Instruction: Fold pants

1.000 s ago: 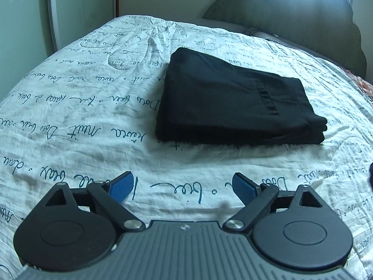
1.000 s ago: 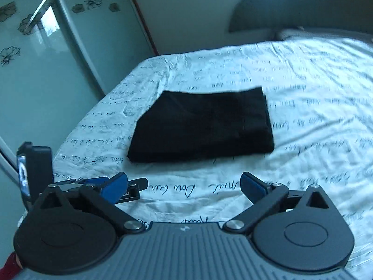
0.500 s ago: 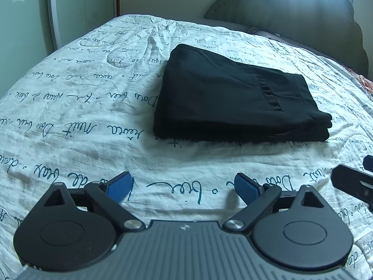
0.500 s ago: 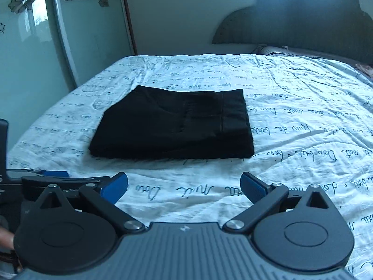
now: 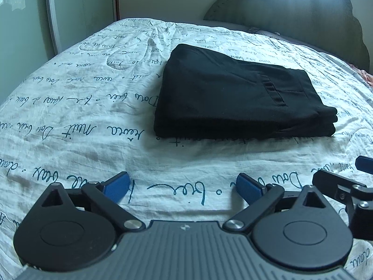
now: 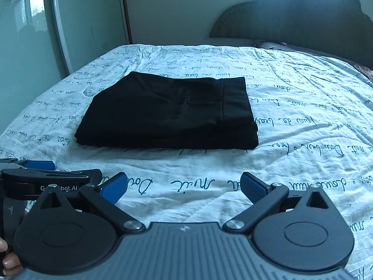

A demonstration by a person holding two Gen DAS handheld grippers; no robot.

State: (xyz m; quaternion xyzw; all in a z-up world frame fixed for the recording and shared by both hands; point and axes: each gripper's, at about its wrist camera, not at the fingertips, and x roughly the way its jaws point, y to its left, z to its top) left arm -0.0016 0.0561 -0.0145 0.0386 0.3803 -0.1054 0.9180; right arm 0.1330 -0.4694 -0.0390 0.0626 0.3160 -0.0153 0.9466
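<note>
Pants (image 5: pixel 235 93) folded on quilt (image 5: pixel 70 116), headboard (image 5: pixel 303 18) behind; both grippers' fingers spread w/ nothing between.

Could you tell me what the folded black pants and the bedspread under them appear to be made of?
The pants look like a matte woven fabric, perhaps a cotton or polyester blend: no sheen, crisp stacked fold edges, a stitched pocket seam. The bedspread looks like thin quilted cotton or similar, white with printed dark script: fine wrinkles and stitched quilting curves show. Exact fibres cannot be told.
</note>
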